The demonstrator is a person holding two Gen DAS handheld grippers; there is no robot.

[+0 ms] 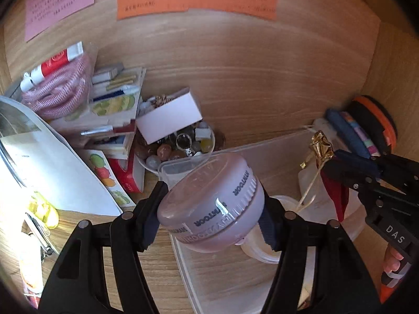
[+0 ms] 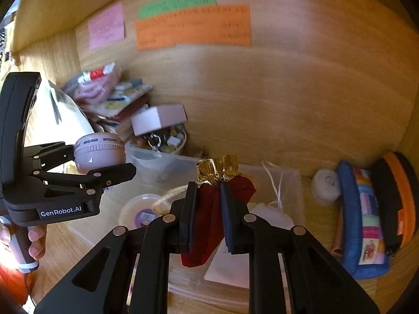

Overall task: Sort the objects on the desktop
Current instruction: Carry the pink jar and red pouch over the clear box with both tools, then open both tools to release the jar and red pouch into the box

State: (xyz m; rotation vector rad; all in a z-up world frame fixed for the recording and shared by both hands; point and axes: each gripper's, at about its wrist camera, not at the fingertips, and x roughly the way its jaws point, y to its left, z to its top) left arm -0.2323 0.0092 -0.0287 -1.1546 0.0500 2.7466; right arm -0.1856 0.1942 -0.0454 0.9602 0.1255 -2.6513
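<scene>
My left gripper (image 1: pixel 209 209) is shut on a round lilac jar (image 1: pixel 209 204) with dark lettering, held above a clear plastic tray (image 1: pixel 275 146). The left gripper (image 2: pixel 104 162) and the jar (image 2: pixel 98 151) also show at the left of the right wrist view. My right gripper (image 2: pixel 208 209) is shut on a red cloth pouch (image 2: pixel 207 222) with a gold top (image 2: pixel 217 168), held over the same tray (image 2: pixel 167 162). In the left wrist view the right gripper (image 1: pixel 330 164) holds the pouch (image 1: pixel 337 196) at the right.
A bowl of stones and trinkets (image 1: pixel 180 146) with a white box (image 1: pixel 170 120) on it stands behind the tray. Books, cards and a pink hose (image 1: pixel 60 91) are piled left. A round tub (image 2: pixel 141 212) and white bags lie in the tray. Pencil cases (image 2: pixel 366 219) stand right.
</scene>
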